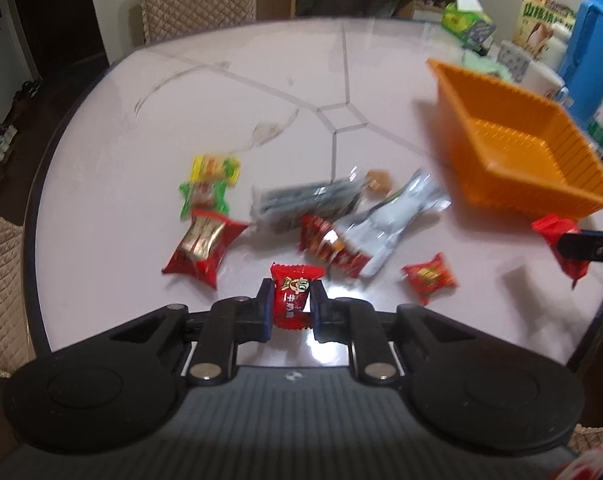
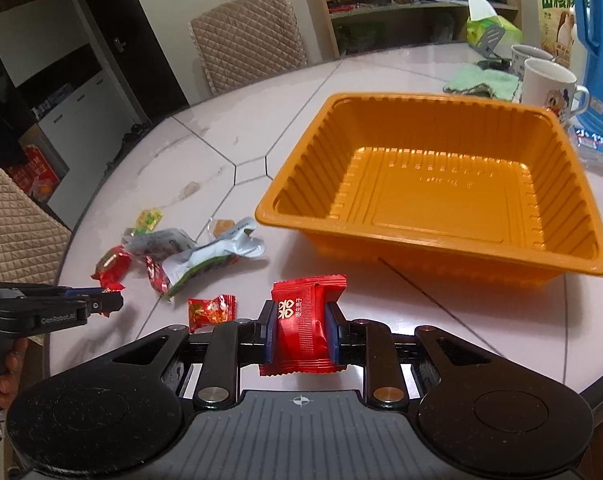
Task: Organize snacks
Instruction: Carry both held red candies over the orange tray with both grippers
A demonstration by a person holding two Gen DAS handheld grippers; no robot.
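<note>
Two grippers, each carrying one snack clear of the table. Left gripper (image 1: 290, 306): jaws pinching a small red candy (image 1: 294, 298) by its sides, wrapper upright with printed face toward the camera, so the crimped ends stay free. Right gripper (image 2: 300, 334): jaws pressed on a larger red packet (image 2: 301, 322), gripped across the middle, both ends sticking out past the pads.

Orange tray (image 2: 573, 224) sits to the right on the table (image 1: 221, 92), nothing in it yet; open top faces up, right gripper nearer to it, so the packet is probably the first drop.

Remaining snacks lie loose in a cluster left of the tray: a red pillow pack (image 1: 203, 246), a green wrapped piece (image 1: 203, 196), a yellow-green piece (image 1: 216, 167), grey foil pouches (image 1: 385, 216) overlapping a red packet, one small red candy (image 1: 429, 278) apart from the pile. Left view motion-blurred; labels unreadable.

Judgement: early stage, both loads bound for the tray
</note>
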